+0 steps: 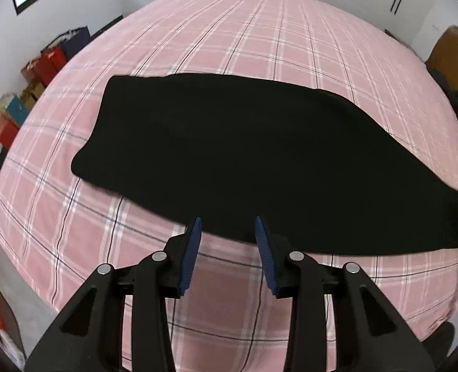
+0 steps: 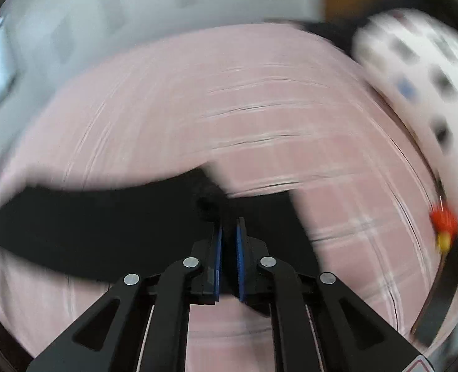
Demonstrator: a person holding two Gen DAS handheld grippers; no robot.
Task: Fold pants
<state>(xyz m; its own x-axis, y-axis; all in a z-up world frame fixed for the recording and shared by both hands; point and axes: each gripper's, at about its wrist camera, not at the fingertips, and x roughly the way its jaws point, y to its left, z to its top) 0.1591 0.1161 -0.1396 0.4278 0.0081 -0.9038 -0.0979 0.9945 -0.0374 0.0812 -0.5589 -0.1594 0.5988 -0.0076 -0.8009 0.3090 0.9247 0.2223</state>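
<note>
Black pants point(image 1: 244, 158) lie flat across a pink plaid bed point(image 1: 229, 31), folded lengthwise, stretching from the left to the far right. My left gripper point(image 1: 228, 226) is open and empty, just above the pants' near edge. In the blurred right wrist view, my right gripper point(image 2: 229, 226) is shut on black pants fabric point(image 2: 105, 232), which bunches at the fingertips and trails left over the bed point(image 2: 260, 108).
Red and coloured boxes point(image 1: 27, 93) stand along the wall left of the bed. A white spotted pillow or toy point(image 2: 421, 71) and a red-yellow object point(image 2: 443, 223) lie at the bed's right side. A brown headboard point(image 1: 455, 59) is at the right.
</note>
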